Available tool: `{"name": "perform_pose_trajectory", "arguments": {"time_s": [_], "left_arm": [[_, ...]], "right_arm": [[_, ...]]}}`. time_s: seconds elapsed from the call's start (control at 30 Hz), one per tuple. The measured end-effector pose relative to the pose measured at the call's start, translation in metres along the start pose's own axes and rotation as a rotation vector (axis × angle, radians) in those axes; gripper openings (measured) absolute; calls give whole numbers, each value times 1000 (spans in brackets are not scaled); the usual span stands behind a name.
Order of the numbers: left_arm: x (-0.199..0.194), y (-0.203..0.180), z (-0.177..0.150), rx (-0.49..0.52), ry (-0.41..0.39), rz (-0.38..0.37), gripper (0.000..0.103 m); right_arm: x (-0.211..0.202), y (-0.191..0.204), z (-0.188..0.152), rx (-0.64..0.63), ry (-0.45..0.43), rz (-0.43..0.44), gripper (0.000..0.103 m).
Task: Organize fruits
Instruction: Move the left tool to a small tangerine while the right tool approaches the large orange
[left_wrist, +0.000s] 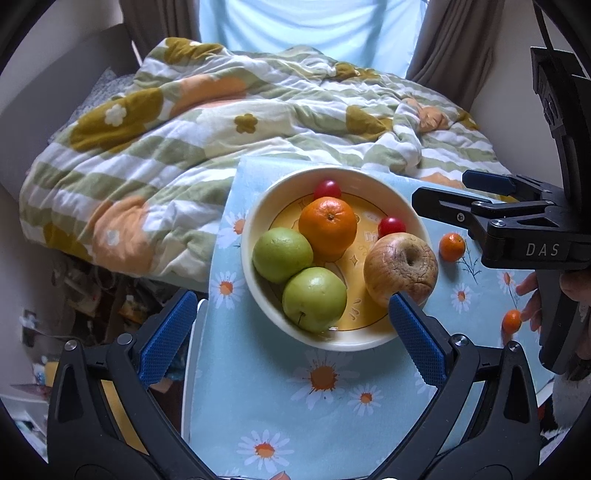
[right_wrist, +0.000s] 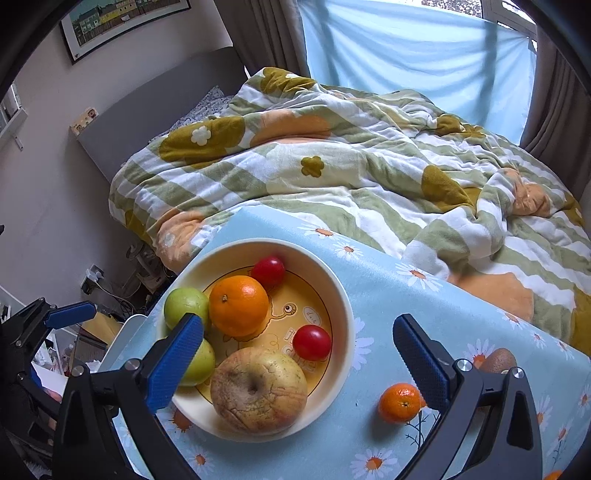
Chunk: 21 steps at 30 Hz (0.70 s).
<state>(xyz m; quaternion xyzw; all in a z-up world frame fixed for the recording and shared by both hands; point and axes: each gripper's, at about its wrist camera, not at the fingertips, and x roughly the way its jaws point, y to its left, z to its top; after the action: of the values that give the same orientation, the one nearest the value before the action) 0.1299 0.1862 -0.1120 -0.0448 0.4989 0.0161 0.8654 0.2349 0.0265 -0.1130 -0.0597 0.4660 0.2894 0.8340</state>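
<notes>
Honestly, with both jaws spread wide and empty above the bowl, the wrinkled apple beneath them could roll over the rim.

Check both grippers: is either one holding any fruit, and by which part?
Nothing is held. The left gripper and right gripper both stand open above the bowl.

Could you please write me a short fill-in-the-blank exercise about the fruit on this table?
The bowl holds ____ green apples.
The wrinkled apple lies ____ the bowl.
The small mandarin sits on the ____ tablecloth.
The right gripper is ____.
Missing: two; inside; daisy-print; open
</notes>
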Motion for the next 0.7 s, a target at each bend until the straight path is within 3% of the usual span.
{"name": "perform_pose_trajectory", "arguments": {"time_s": [0.27, 0.7], "left_arm": [[-27, -8, 8, 83, -30, -23, 103], [-53, -66, 19, 293, -65, -159, 103]], "right_arm": [[-43, 4, -11, 83, -37, -44, 102], [-131, -29, -57, 303, -106, -184, 103]]}}
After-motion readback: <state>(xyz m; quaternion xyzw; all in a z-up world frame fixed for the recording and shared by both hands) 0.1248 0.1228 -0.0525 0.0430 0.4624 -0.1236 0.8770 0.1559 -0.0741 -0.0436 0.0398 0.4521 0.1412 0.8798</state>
